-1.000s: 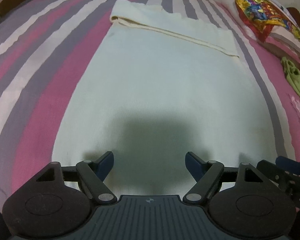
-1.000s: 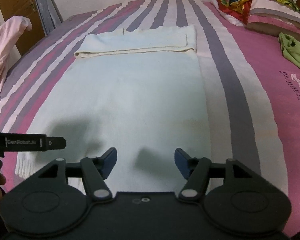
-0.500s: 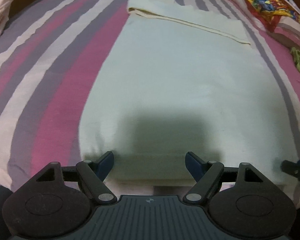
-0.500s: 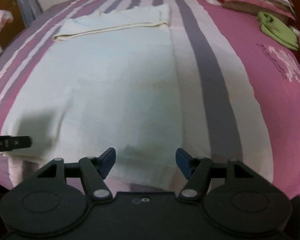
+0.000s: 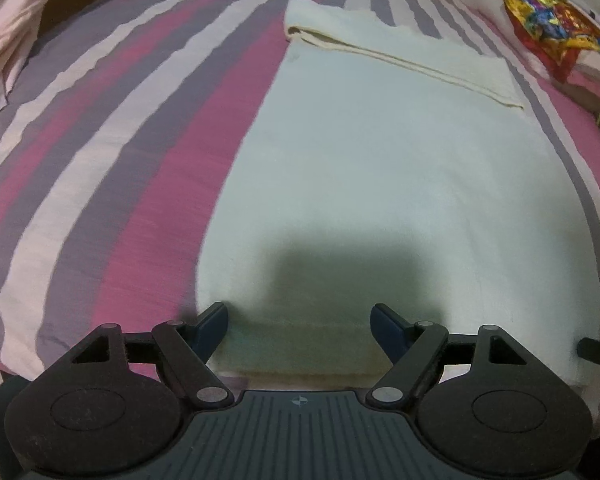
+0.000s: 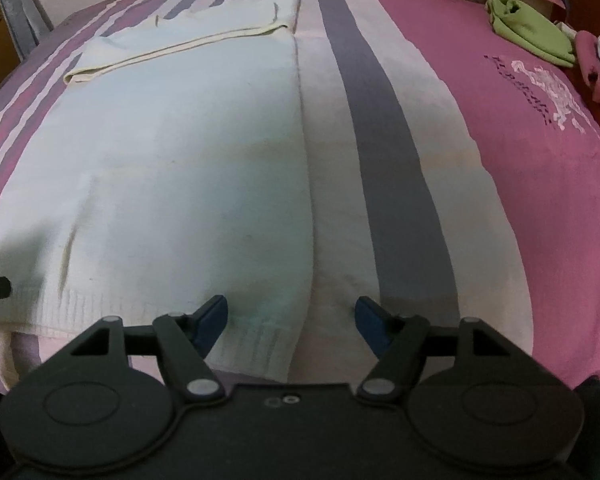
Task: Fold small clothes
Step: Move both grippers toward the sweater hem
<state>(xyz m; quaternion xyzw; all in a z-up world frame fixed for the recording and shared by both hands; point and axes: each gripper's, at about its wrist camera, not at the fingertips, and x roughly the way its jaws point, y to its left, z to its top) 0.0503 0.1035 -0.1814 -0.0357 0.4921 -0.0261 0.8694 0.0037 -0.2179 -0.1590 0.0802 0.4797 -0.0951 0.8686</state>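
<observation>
Both claws, left claw (image 5: 299, 317) and right claw (image 6: 291, 312), wide apart and empty over white garment (image 5: 380, 184); pink embroidered lettering (image 6: 548, 90) illegible.

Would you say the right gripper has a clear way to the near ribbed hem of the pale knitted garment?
Probably yes: the right gripper stands open just above the ribbed hem, with nothing between them on the striped bedsheet.

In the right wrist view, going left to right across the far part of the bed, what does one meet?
Folded-over far edge of the white garment → grey stripe of the bedsheet → plain pink area of the sheet → green cloth → red cloth at the frame's right edge.
</observation>
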